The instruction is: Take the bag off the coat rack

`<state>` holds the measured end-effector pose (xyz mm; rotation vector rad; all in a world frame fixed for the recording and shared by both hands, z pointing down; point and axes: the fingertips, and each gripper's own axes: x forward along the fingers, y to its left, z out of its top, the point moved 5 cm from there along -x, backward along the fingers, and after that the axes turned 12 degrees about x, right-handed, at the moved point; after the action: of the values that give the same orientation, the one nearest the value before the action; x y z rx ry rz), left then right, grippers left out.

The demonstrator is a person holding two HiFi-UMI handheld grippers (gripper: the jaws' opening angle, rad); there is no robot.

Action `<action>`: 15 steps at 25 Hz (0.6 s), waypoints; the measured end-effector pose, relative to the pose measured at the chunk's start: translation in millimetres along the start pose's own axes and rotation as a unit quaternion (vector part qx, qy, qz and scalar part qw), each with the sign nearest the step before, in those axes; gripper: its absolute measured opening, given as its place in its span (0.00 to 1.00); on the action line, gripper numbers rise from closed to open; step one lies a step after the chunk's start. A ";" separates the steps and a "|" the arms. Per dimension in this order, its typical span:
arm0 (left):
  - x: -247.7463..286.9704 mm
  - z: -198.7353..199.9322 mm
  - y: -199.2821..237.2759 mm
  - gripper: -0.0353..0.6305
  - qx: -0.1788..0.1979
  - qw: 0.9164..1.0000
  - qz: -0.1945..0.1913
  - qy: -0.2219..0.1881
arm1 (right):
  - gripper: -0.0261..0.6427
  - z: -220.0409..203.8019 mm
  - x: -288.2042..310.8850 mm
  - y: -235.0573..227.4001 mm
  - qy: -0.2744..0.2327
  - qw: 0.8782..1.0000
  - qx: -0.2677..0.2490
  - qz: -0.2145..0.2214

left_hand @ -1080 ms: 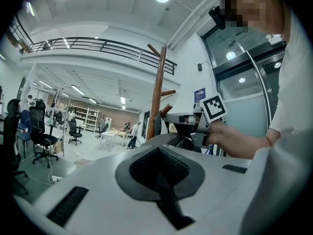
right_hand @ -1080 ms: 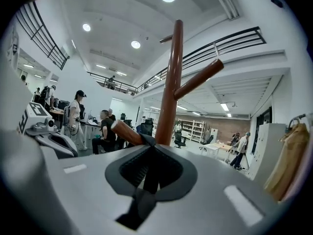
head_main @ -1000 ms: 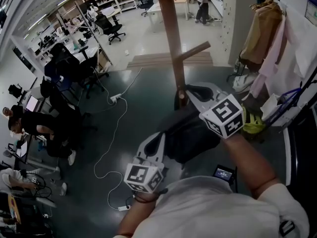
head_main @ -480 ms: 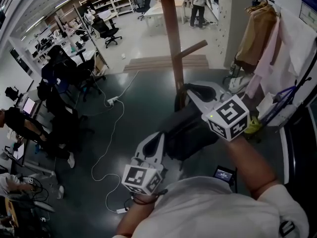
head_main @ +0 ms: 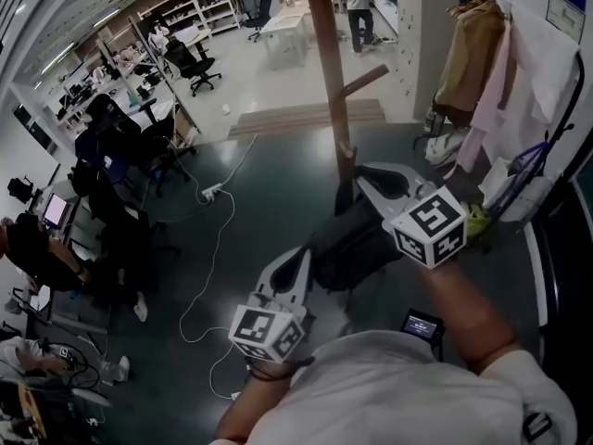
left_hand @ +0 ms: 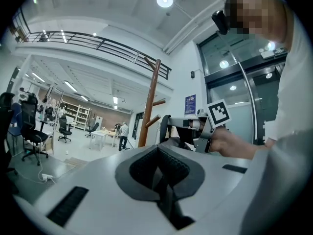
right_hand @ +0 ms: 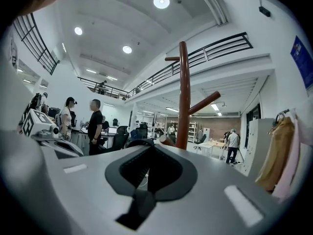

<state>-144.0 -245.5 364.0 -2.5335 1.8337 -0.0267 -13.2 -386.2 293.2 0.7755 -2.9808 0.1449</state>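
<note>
The hall is bright and evenly lit from above by round ceiling lamps [right_hand: 161, 1] and strip lights; the lamps burn out to white spots, shadows are weak, and the dark floor [head_main: 269, 184] gives only a soft sheen. All views have strong fisheye bending, and both gripper views go black in the corners. The left gripper [left_hand: 157, 153] and the right gripper [right_hand: 149, 151] look slightly soft up close, while the black bag [head_main: 357, 244] shows almost no detail.
</note>
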 end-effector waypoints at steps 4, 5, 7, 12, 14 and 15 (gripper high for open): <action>-28.7 -1.7 7.3 0.06 -0.006 1.000 -0.005 0.004 | 0.07 -15.1 -3.3 27.7 0.004 1.000 0.011 -0.007; -36.2 -2.3 8.4 0.06 -0.004 1.000 -0.006 0.004 | 0.07 -18.1 -4.7 34.8 0.005 1.000 0.013 -0.009; -49.0 -4.1 9.8 0.06 -0.005 1.000 -0.009 0.005 | 0.07 -24.6 -8.3 47.3 0.007 1.000 0.017 -0.015; -84.5 -6.7 14.4 0.06 -0.009 1.000 -0.019 0.005 | 0.07 -39.4 -17.1 85.2 0.014 0.999 0.028 -0.029; -100.6 -6.1 16.4 0.06 -0.008 1.000 -0.023 0.005 | 0.07 -43.5 -19.9 103.8 0.015 0.999 0.037 -0.032; -107.9 -5.3 17.1 0.06 -0.006 1.000 -0.025 0.004 | 0.07 -45.4 -21.5 112.3 0.015 0.999 0.041 -0.032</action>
<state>-194.0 -148.3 368.3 -2.5906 1.7798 -0.0265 -47.8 -273.4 328.1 0.8685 -2.9334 0.2753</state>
